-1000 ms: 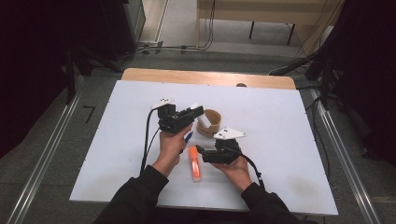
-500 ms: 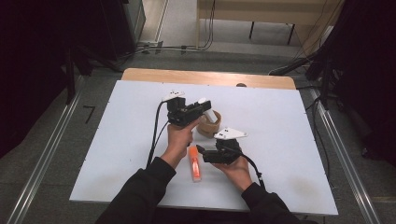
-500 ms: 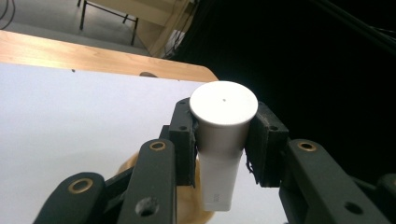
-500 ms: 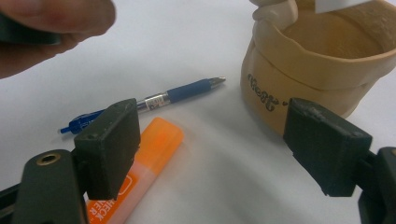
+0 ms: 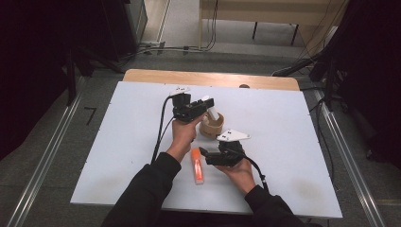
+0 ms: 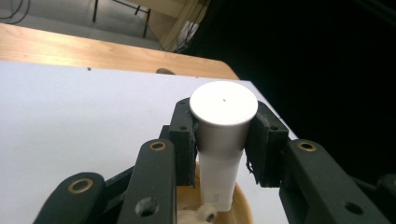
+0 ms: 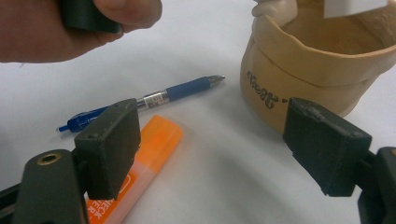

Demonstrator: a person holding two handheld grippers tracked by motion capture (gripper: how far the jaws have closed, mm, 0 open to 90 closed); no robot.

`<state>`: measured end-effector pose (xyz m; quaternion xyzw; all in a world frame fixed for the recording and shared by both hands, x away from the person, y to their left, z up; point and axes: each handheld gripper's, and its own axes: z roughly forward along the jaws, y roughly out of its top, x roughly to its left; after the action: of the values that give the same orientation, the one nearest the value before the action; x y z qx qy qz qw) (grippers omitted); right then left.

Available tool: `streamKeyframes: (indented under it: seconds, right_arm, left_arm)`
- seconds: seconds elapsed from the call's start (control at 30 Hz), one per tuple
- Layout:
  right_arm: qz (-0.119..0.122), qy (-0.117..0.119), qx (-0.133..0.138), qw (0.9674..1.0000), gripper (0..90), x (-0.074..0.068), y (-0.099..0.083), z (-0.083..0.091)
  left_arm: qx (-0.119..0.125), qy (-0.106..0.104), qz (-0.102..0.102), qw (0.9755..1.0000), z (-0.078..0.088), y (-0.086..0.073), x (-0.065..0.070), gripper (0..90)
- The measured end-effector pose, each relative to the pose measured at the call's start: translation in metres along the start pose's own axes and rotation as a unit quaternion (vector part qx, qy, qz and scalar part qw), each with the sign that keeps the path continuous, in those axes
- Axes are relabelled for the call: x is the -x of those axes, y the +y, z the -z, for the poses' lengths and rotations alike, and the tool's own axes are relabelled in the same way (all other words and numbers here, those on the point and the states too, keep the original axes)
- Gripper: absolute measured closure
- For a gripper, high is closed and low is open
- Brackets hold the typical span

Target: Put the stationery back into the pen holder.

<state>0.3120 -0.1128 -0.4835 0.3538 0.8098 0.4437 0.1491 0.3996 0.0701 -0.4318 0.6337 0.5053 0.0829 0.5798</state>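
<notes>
My left gripper (image 6: 223,140) is shut on a white tube with a flat round cap (image 6: 223,105). The tube's lower end dips into a tan cup (image 6: 243,211). In the high view the left gripper (image 5: 207,106) holds the white tube (image 5: 212,111) tilted over the tan cup (image 5: 211,127) at mid-table. My right gripper (image 5: 204,154) rests near the front, its jaws pointing left. In its own view the right gripper (image 7: 217,147) stands open over bare table, with an orange highlighter (image 7: 142,165) by its left jaw and the cup (image 7: 317,79) by its right jaw.
A blue pen (image 7: 154,100) lies beyond the highlighter (image 5: 197,166), below the left hand (image 7: 70,28). The white tabletop (image 5: 118,142) has free room left and right; a wooden strip (image 5: 156,75) runs along its far edge. Cables trail from both grippers.
The left gripper has carried the white tube away from the person and to the right, to a spot above the cup. The right gripper has stayed still.
</notes>
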Motion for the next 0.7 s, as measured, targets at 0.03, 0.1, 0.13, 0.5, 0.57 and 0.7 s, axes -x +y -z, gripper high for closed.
streamKeyframes:
  seconds: [0.03,0.1,0.13,0.5,0.57,0.7]
  right_arm:
    - [0.0,0.0,0.0,1.0,17.4,0.0002,0.0,0.0001]
    - [-0.002,0.0,0.0,1.0,17.4,0.0004,-0.0001,0.0005]
    - [-0.003,-0.001,0.0,1.0,17.4,0.0006,-0.0001,0.0005]
    - [-0.004,-0.002,-0.003,1.0,17.6,0.0013,-0.0009,-0.0003]
    - [-0.003,-0.002,-0.004,1.0,17.6,0.0009,-0.0012,-0.0008]
    - [-0.001,-0.001,-0.006,1.0,17.7,0.0003,-0.0017,-0.0014]
  left_arm:
    - [-0.001,0.003,-0.002,1.0,-0.0008,-0.0003,-0.0006,67.1]
    - [-0.003,0.006,-0.005,1.0,-0.0023,-0.001,-0.0014,67.1]
    - [-0.004,0.009,-0.008,0.9999,-0.0028,-0.0014,-0.0015,67.1]
    - [-0.021,0.038,-0.05,0.9978,-0.0059,-0.0054,-0.001,67.0]
    - [-0.026,0.043,-0.055,0.9972,-0.007,-0.0063,-0.0011,67.0]
    - [-0.035,0.046,-0.063,0.9964,-0.0084,-0.0071,-0.0025,66.9]
